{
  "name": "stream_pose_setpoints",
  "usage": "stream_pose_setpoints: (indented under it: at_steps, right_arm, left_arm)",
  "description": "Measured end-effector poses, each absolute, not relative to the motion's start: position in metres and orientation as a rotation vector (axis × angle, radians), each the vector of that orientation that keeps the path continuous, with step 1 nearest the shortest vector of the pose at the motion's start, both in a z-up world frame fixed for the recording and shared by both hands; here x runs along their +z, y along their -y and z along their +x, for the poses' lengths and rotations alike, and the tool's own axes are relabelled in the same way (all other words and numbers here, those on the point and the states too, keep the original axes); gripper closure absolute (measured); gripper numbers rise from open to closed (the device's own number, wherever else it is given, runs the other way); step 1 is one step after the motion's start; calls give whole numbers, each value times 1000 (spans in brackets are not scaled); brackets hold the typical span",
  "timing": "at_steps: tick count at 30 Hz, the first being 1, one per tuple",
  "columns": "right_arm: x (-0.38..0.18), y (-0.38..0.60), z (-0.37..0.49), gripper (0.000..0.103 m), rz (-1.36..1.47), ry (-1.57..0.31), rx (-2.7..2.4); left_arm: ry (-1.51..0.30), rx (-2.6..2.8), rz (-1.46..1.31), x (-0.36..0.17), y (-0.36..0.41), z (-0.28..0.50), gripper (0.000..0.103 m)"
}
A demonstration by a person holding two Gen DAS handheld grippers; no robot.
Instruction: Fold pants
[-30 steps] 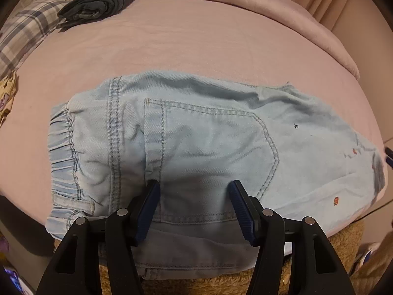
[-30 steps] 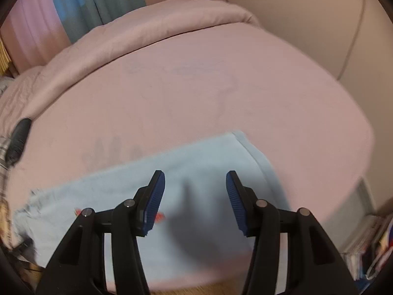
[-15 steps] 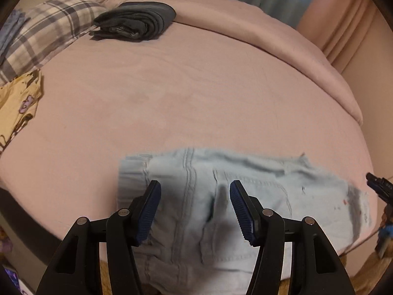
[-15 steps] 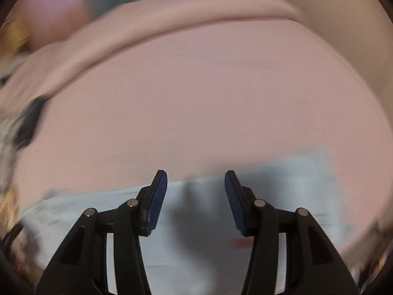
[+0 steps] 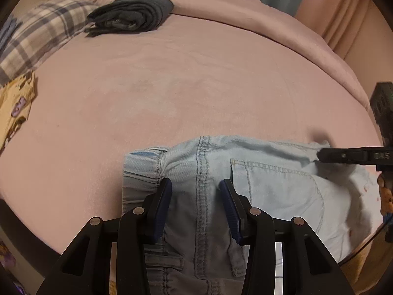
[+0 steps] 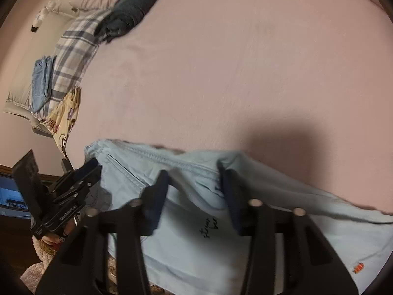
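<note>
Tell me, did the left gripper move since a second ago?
Yes. The left gripper backed off and slid toward the waistband: the dark folded clothes sit lower in its view now, and the pants fill less of it.

Bed [image 5: 196, 78] with pink cover, lightly wrinkled. Lying on it: light-blue denim pants [image 5: 282, 191] flat at near edge, waistband left; dark folded garment [image 5: 132, 14] at far left beside plaid pillow [image 5: 36, 34]; yellow printed cloth [image 5: 14, 113] at left edge; folded blue denim piece [image 6: 40, 83] on the pillow end.
</note>
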State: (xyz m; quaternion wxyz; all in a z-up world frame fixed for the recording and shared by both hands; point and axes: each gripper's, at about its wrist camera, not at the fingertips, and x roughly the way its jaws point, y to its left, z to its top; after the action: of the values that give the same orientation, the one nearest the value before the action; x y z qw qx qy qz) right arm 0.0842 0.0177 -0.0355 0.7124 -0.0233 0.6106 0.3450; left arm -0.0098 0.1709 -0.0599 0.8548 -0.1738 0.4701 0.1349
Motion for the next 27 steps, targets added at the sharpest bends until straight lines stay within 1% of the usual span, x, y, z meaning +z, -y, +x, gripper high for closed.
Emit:
stream_pose_setpoints:
  at_steps: [1, 2, 3, 4, 6, 9, 11, 14, 17, 18, 21, 23, 25, 26, 27]
  right_arm:
    - [-27, -5, 79, 92, -60, -1312, 751]
    - [-19, -3, 80, 92, -40, -1271, 744]
    - [-14, 0, 83, 95, -8, -1234, 730]
    - [-12, 2, 88, 95, -1, -1212, 718]
    - [-16, -3, 94, 96, -4, -1227, 699]
    - [-40, -17, 91, 96, -117, -1232, 647]
    - [-55, -22, 92, 96, -129, -1235, 622]
    - [-52, -20, 94, 96, -119, -1210, 614]
    - [-48, -19, 92, 95, -154, -1191, 616]
    - [-46, -19, 90, 92, -169, -1182, 616]
    - [-31, -25, 86, 91, -179, -1148, 592]
    - [-14, -24, 79, 86, -170, -1100, 588]
    - [-1, -27, 69, 75, -173, -1071, 619]
    - [6, -32, 61, 73, -191, -1060, 657]
    - [8, -37, 55, 71, -206, -1059, 687]
  left_arm:
    - [-986, 283, -358, -60, -170, -10, 58]
    - [-983, 281, -355, -60, -169, -11, 58]
    - [-983, 279, -355, -61, -171, -10, 58]
    - [-981, 276, -358, -62, -171, -9, 58]
    - [-980, 274, -361, -63, -173, -9, 58]
    - [-980, 266, -346, -63, -171, -10, 58]
    - [-978, 250, -336, -62, -171, -11, 58]
    - [-966, 222, -375, -54, -176, -18, 58]
    - [-936, 210, -393, -33, -173, -29, 58]
    - [-916, 200, -396, -26, -170, -35, 58]
    - [-927, 118, -451, -22, -158, -48, 58]
    - [-967, 83, -457, -30, -149, -53, 58]
    - [-996, 119, -403, -41, -144, -55, 58]
    - [-1020, 161, -376, -51, -146, -55, 61]
    - [-1029, 171, -382, -57, -147, -56, 70]
